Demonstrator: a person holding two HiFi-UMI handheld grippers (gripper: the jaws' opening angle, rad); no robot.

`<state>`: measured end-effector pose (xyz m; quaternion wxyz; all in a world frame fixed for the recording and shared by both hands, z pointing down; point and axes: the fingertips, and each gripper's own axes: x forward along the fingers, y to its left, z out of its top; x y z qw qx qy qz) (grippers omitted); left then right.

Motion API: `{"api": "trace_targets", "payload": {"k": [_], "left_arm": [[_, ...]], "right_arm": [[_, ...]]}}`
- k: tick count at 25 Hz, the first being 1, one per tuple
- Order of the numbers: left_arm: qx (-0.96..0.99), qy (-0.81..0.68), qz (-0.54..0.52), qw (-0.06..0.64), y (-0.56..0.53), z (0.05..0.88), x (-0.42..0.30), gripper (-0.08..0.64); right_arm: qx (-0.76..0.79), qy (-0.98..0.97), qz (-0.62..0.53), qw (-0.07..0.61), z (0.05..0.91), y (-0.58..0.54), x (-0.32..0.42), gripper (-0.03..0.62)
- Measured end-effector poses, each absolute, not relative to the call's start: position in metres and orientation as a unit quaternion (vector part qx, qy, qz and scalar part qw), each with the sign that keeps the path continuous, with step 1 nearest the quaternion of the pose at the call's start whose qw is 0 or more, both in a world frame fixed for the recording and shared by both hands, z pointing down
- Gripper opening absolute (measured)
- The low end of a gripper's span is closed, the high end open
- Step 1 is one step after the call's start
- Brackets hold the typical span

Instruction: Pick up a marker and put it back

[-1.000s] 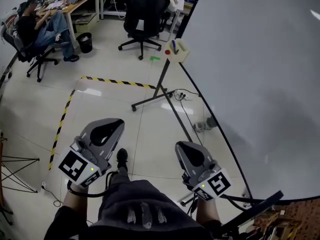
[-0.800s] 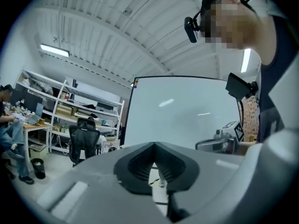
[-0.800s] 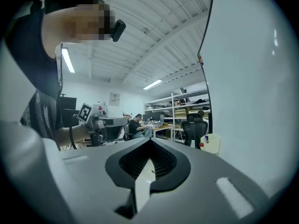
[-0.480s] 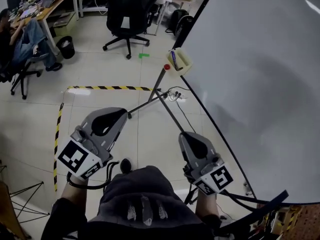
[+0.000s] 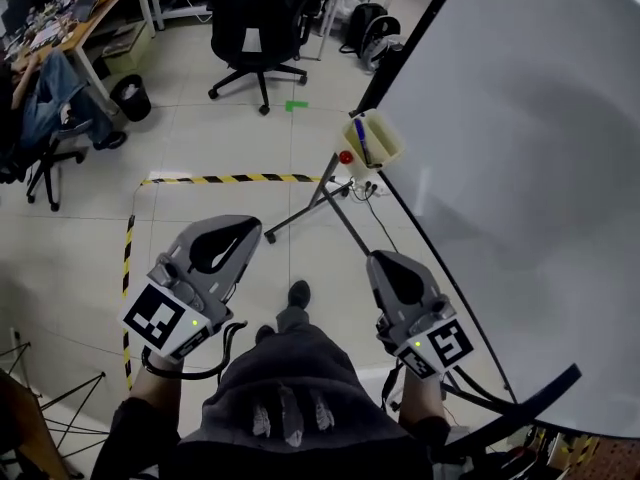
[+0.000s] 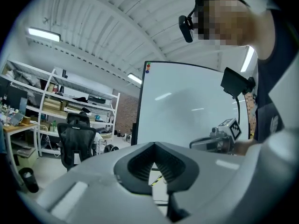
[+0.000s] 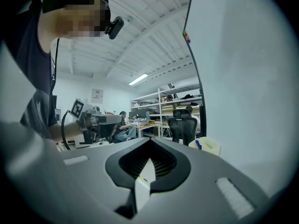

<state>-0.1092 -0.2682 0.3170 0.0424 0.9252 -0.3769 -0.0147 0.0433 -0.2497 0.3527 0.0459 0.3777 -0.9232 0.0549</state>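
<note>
I have the left gripper (image 5: pixel 240 233) and right gripper (image 5: pixel 388 266) both closed tight on nothing, well short of the cream plastic holder (image 5: pixel 387 146). The blue marker (image 5: pixel 360 140) stands inside that holder, a small red round piece (image 5: pixel 345 156) just beside it.

Pale tiled floor (image 5: pixel 200 138) with yellow-black hazard tape (image 5: pixel 230 179), black office chair (image 5: pixel 255 18), cluttered desk (image 5: pixel 90 8).

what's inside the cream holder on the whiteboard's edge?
One blue marker stands in the cream holder, its top showing above the rim. The holder's wall covers its lower part, and whether anything else lies deeper inside cannot be seen.
</note>
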Motion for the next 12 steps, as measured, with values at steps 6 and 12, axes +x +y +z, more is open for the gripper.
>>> {"api": "trace_targets", "payload": {"k": [6,12], "left_arm": [[0.916,-0.398,-0.002,0.053,-0.345,0.305,-0.097,0.006],[0.909,-0.412,0.011,0.054,-0.390,0.312,-0.081,0.006]], "right_arm": [[0.365,-0.928,0.056,0.043,0.343,-0.329,0.062,0.000],[0.352,-0.933,0.044,0.057,0.335,-0.383,0.068,0.002]]}}
